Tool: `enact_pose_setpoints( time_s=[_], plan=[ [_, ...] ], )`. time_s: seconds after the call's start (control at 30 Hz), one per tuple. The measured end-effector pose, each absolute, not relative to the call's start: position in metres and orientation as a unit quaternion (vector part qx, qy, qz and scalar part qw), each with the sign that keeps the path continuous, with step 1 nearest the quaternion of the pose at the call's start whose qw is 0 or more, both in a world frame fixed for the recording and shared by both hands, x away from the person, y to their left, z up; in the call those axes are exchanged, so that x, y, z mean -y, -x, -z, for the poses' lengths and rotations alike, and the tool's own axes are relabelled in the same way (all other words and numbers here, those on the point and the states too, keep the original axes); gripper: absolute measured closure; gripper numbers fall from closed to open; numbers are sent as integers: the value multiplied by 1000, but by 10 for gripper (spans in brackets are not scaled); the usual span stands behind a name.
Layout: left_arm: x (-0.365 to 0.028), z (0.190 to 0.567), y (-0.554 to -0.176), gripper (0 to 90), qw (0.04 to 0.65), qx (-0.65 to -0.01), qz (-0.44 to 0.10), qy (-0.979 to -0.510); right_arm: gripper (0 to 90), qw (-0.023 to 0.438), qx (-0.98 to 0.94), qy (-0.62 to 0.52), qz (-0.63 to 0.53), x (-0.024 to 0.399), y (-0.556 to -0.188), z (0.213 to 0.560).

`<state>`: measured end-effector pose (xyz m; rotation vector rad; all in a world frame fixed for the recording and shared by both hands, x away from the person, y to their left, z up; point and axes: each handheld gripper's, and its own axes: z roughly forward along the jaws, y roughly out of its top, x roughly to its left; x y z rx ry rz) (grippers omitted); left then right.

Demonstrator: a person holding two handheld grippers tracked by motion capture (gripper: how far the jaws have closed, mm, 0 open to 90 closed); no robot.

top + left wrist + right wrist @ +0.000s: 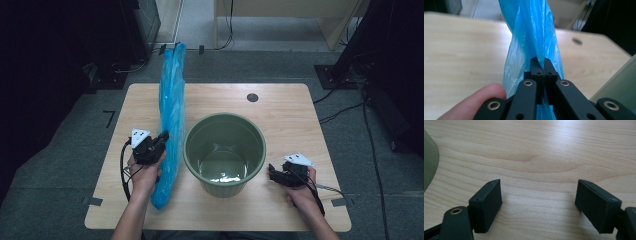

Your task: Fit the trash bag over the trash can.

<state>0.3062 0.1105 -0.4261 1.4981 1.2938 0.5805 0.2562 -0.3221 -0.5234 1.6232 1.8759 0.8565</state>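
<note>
A long blue plastic bag [171,115] lies stretched along the left half of the wooden table [290,115], from the far edge to the near side. My left gripper [161,139] is shut on the bag's middle, its two black jaws pressed together on the bunched film [534,37]. A green plastic bucket [225,152] stands upright and empty at the table's centre. My right gripper [272,172] rests to the right of the bucket, near the table top. Its jaws stand wide apart with bare wood between them [537,202], and the bucket's wall [429,165] is at the left edge.
A round cable hole [252,97] sits in the far part of the table. Grey carpet surrounds the table, with cables [345,107] and dark equipment stands on the right and left. A pale wooden desk [300,15] stands behind.
</note>
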Motion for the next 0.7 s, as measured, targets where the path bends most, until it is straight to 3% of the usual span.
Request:
enact_pose_setpoints(
  time_s=[0.37, 0.7],
  plan=[
    [-113, 383, -286, 900, 589, -503, -287, -563, 198, 254, -692, -598, -315, 321, -257, 523],
    [-109, 356, -277, 900, 624, -480, -303, -537, 192, 254, -694, -596, -315, 321, -257, 524]
  ],
)
